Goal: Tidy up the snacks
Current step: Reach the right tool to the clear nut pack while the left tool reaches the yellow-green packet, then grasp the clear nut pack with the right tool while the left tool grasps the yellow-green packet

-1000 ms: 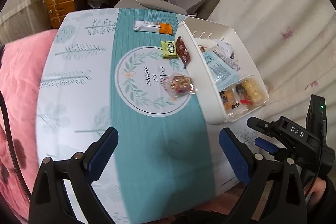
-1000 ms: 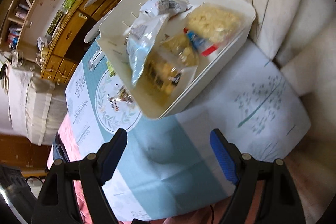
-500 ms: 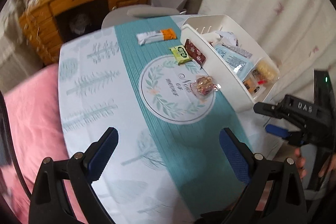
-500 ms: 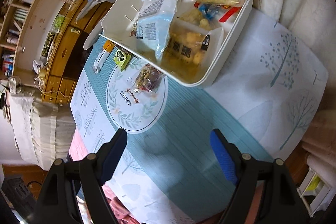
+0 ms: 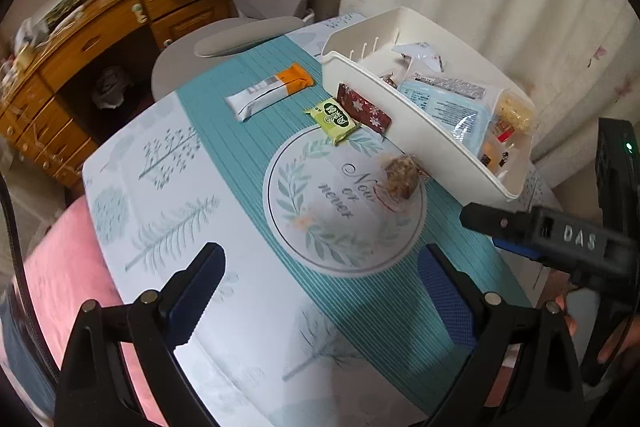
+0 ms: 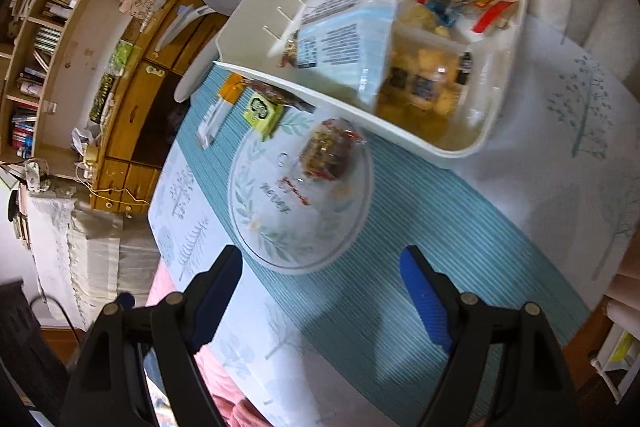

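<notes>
The table (image 5: 256, 311), under a teal and white cloth printed with trees, filled the middle of both views. A white bin (image 5: 404, 131) sat on it in the upper right of the left wrist view, packed with wrapped snacks, among them a pale blue packet (image 5: 444, 107). Four snacks lay loose on the cloth left of the bin: a white and orange bar (image 5: 269, 91) farthest up, a dark red wrapper (image 5: 363, 108) touching the bin's wall, a green packet (image 5: 332, 115) just beside it, and a clear-wrapped nut snack (image 5: 398, 178) lower down, near the bin, on the round wreath print. The left hand-held gripper (image 5: 320, 287) hung at the bottom of its frame, jaws apart with nothing between them. The right hand-held gripper (image 6: 320, 291) likewise stood apart and empty above the cloth, the nut snack up-frame of it
</notes>
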A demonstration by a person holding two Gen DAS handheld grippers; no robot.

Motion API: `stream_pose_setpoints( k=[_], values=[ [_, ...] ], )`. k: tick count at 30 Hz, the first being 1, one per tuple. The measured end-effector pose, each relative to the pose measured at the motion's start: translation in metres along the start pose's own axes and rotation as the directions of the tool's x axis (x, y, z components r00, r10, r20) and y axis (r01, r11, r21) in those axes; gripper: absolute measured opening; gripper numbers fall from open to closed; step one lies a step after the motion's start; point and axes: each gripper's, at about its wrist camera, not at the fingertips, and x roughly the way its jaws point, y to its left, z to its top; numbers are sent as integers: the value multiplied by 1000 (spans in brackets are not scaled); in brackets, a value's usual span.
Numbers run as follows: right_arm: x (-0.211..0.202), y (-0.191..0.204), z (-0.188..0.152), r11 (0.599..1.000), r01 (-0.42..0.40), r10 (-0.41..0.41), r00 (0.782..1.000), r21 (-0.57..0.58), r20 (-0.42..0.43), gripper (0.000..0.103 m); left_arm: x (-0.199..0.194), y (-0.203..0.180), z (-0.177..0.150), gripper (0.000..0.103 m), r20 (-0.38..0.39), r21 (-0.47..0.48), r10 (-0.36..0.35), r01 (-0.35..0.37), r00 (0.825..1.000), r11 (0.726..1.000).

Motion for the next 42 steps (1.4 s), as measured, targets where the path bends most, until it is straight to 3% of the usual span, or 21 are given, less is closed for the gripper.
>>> stream_pose_setpoints(
  k=[7,11,18,23,29,34,42],
  values=[
    [26,12,3,1000,-16,16,997,-10,73,82,47,4,42,97,-87,132,-12,24,996,991],
    [41,16,6,1000,12,-11,994,-11,111,81,78,-1,66,97,-129,245,2,30,992,969],
    [71,19,13,998,62,-60,988,-8,144,81,122,3,105,97,-162,354,-5,63,987,933],
    [86,24,16,994,97,-88,979,-40,185,81,156,3,123,97,-200,396,-36,114,979,911],
    [91,36,18,982,154,-118,953,-110,278,81,191,-3,135,97,-217,442,-64,156,974,883],
    [103,34,20,975,199,-164,945,-101,282,80,214,-8,142,97,-232,458,-83,184,969,870],
    [117,30,26,966,245,-212,935,-84,284,75,236,-14,147,96,-195,483,-104,188,975,855]
  ],
)
